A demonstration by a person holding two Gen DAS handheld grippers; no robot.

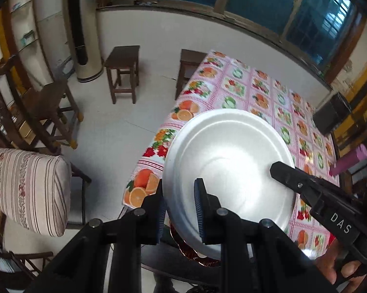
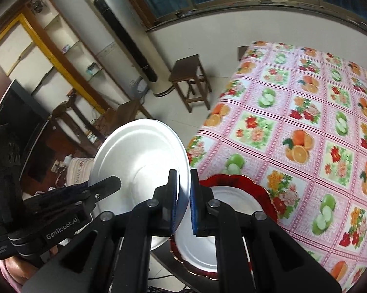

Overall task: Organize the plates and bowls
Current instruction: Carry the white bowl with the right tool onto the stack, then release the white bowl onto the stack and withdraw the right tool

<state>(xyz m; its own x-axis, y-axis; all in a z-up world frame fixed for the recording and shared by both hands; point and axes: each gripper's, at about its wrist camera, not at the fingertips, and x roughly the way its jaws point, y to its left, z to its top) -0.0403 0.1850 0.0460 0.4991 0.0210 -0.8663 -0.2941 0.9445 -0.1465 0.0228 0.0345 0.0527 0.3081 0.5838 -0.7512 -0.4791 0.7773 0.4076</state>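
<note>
A silver metal plate [image 1: 229, 171] is held up in the air, tilted, over the near edge of the table. My left gripper [image 1: 181, 210] is shut on its near rim. My right gripper [image 2: 183, 201] is shut on the opposite rim of the same plate [image 2: 139, 166]. Each gripper shows in the other's view: the right gripper [image 1: 312, 190] and the left gripper [image 2: 85, 195]. Below, a second silver plate [image 2: 207, 251] lies inside a red scalloped plate [image 2: 264, 195] at the table's near edge; it is partly hidden by my fingers.
The table [image 2: 293, 122] has a pink fruit-pattern cloth. A pink bottle [image 1: 349, 158] stands at its right side. Wooden stools [image 1: 122, 73] and a striped cushioned chair [image 1: 29, 190] stand on the floor to the left. A tall air conditioner [image 2: 124, 39] stands by the wall.
</note>
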